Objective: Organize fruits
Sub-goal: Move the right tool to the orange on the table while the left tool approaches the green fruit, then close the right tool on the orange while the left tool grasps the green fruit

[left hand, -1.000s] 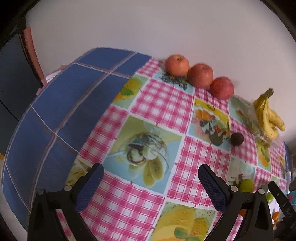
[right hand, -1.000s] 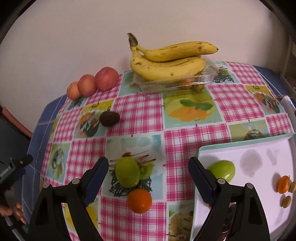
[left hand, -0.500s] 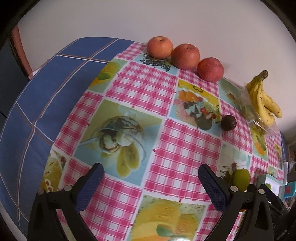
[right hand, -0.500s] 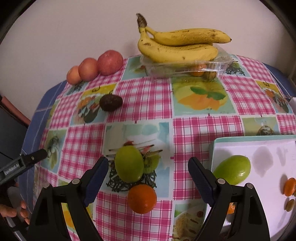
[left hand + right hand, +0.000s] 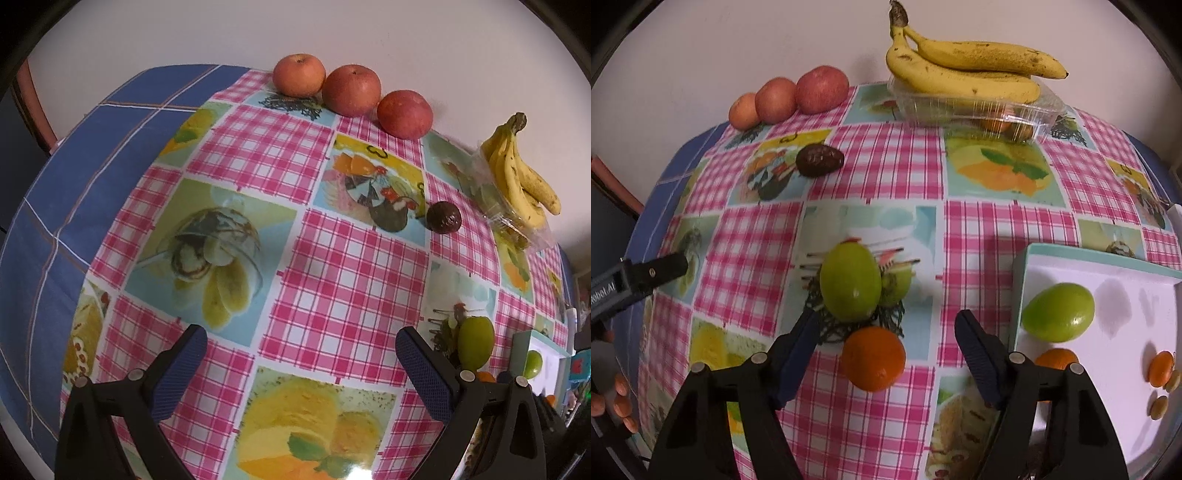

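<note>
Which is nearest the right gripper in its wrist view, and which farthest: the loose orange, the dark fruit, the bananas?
From the right gripper:
1. Orange, between its open fingers.
2. Dark fruit, mid-table, to the left.
3. Bananas, on the clear tray by the wall.

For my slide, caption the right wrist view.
Open right claw closing on an orange beside a green fruit, tray alongside.
</note>
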Tool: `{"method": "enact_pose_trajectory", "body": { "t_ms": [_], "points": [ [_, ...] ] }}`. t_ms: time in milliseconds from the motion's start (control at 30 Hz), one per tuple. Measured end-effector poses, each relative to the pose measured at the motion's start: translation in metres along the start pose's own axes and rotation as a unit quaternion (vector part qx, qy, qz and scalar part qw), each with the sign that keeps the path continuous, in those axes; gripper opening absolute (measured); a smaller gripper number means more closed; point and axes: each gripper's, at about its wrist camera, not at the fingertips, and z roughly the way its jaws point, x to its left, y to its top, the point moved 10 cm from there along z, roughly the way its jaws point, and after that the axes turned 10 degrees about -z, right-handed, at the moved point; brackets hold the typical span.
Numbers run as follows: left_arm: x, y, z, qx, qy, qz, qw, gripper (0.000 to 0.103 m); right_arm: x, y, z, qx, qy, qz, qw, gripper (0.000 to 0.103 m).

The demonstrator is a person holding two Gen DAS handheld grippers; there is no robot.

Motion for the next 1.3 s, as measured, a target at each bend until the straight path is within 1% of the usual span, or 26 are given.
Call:
{"method": "enact_pose_trajectory", "body": {
  "t_ms": [33,167,267,367,500,600,767,1000,1133,1300],
  "points": [
    [-0.001,-0.001,0.0,0.0,0.0,0.0,1.0,0.103,0.001,-0.002,0.001,0.004,-0.001,-0.003,1.0,0.076],
    [-0.008,-0.004,-0.001,-0.001,-0.003,0.004,1.0,0.103,0.003,-0.011,0.007,0.015,0.003,-0.008,1.0,0.07],
    [-0.013,-0.005,-0.001,-0.001,-0.003,0.008,1.0,0.103,0.004,-0.014,0.01,0.018,0.004,-0.011,1.0,0.064],
    [-0.019,-0.007,-0.001,-0.002,-0.003,0.011,0.9999,0.103,0.003,-0.017,0.011,0.021,0.004,-0.011,1.0,0.061],
    [-0.023,-0.01,0.002,0.0,0.0,0.015,0.9999,0.103,0.0,-0.02,0.011,0.02,0.021,0.003,1.0,0.061],
    [-0.026,-0.012,0.002,0.0,0.001,0.014,0.9999,0.103,0.002,-0.019,0.011,0.015,0.032,0.003,0.999,0.055],
    [-0.031,-0.016,0.001,-0.001,0.001,0.019,0.9998,0.103,0.003,-0.019,0.011,0.012,0.033,-0.002,0.999,0.054],
    [-0.034,-0.018,0.0,-0.001,-0.001,0.024,0.9997,0.103,0.011,-0.021,0.01,0.01,0.032,-0.02,0.999,0.042],
    [-0.041,-0.021,-0.001,0.0,-0.004,0.03,0.9995,0.103,0.011,-0.022,0.01,0.009,0.036,-0.021,0.999,0.04],
    [-0.051,-0.022,-0.002,-0.003,-0.01,0.031,0.9995,0.103,0.01,-0.022,0.009,0.008,0.039,-0.02,0.999,0.039]
  ]
}}
